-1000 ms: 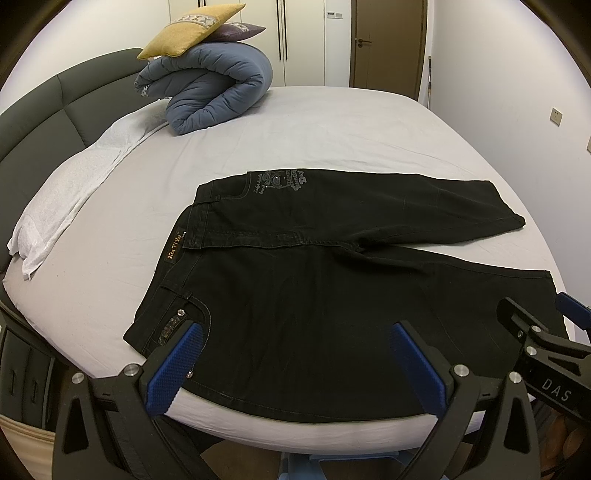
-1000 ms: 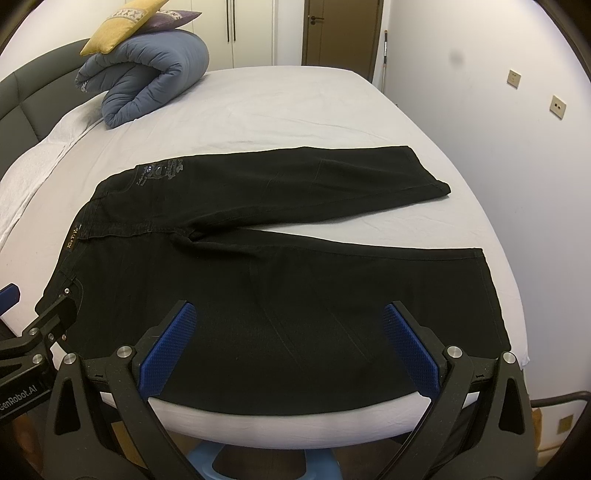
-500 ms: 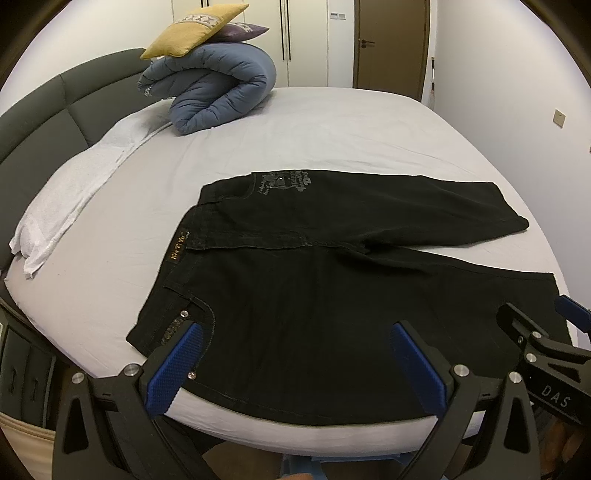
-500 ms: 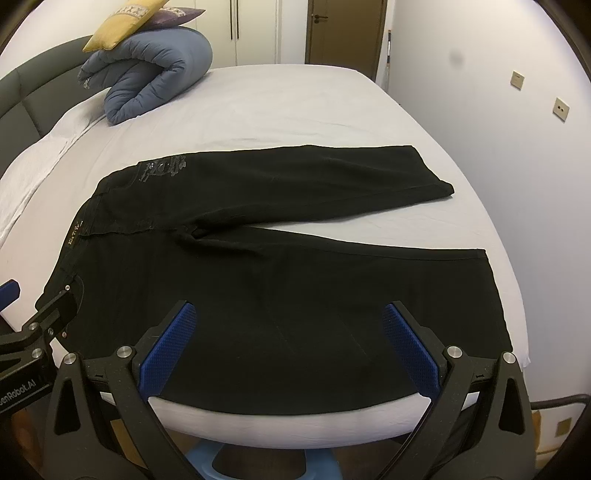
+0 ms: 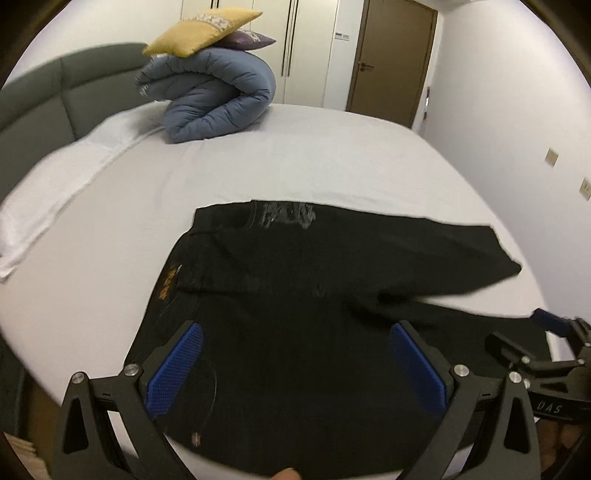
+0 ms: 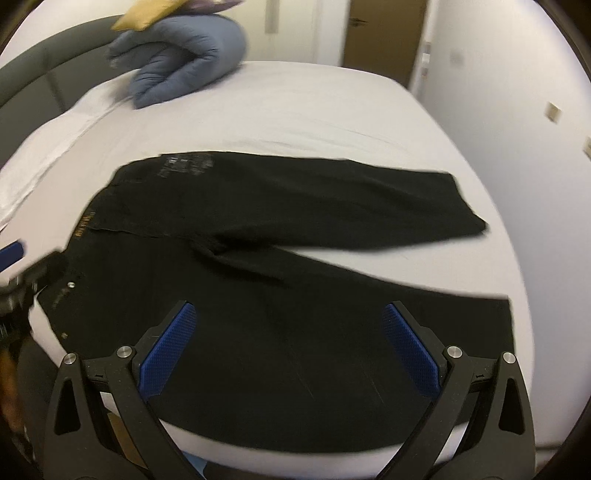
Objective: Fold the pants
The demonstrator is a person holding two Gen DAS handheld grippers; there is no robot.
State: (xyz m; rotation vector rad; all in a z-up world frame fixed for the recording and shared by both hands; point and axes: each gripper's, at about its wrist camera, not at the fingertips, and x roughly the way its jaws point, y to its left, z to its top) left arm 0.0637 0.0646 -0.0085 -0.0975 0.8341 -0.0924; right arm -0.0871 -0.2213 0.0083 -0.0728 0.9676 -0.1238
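While both grippers (image 5: 295,363) (image 6: 289,349) gape empty, matte black pants (image 6: 280,258) lie flat.

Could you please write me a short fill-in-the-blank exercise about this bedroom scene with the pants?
1. The black pants lie spread flat on the ____.
2. The yellow cushion rests on top of the rolled blue ____.
3. Both the left gripper and the right gripper have their jaws ____.
4. The pads on the fingers are coloured ____.

Missing words: bed; duvet; open; blue
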